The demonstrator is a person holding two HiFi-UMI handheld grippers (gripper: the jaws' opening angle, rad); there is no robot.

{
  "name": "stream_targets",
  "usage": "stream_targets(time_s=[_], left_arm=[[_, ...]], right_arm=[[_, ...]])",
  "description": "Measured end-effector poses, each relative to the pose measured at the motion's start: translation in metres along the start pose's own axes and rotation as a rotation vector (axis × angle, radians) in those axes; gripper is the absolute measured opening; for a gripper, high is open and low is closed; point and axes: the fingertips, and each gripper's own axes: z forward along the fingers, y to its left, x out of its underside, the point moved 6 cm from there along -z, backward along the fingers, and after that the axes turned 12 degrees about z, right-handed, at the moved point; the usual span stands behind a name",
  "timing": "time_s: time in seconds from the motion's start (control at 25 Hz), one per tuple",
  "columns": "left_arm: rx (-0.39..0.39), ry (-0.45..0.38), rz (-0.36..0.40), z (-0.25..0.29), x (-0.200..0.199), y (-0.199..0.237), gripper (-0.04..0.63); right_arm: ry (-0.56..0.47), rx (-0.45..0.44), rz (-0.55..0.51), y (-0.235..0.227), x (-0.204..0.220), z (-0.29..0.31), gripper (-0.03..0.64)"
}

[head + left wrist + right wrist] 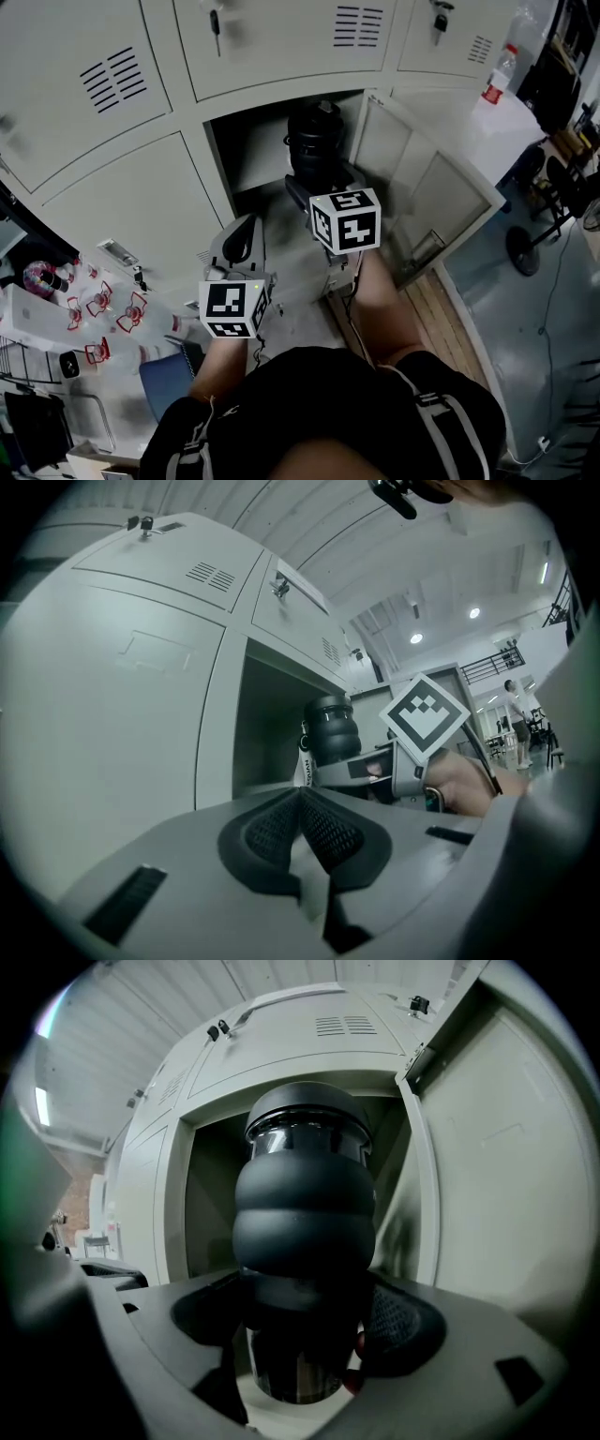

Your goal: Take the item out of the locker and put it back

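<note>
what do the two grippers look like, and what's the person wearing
The left gripper and right gripper both have grey moulded bodies, dark mesh-textured pads, and a cube carrying black-and-white square markers. The person wears a black top with pale straps.

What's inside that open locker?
A black bottle is at the open locker's mouth, clamped in the right gripper. The bottle covers the space behind it, and the rest is too dark to tell.
</note>
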Motion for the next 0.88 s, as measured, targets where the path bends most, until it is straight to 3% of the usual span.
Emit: stream_targets(time_s=[0.6, 0.88], left_arm=[[0.008, 0.020, -0.013, 0.010, 0.008, -0.007, 0.012], [0.010, 0.033, -0.011, 0.016, 0.013, -0.007, 0.012]], right_arm=[[-0.021, -0.014, -0.040, -0.011, 0.072, -0.028, 0.391], [0.005, -0.031, 0.024, -0.022, 0.087, -0.031, 0.391]])
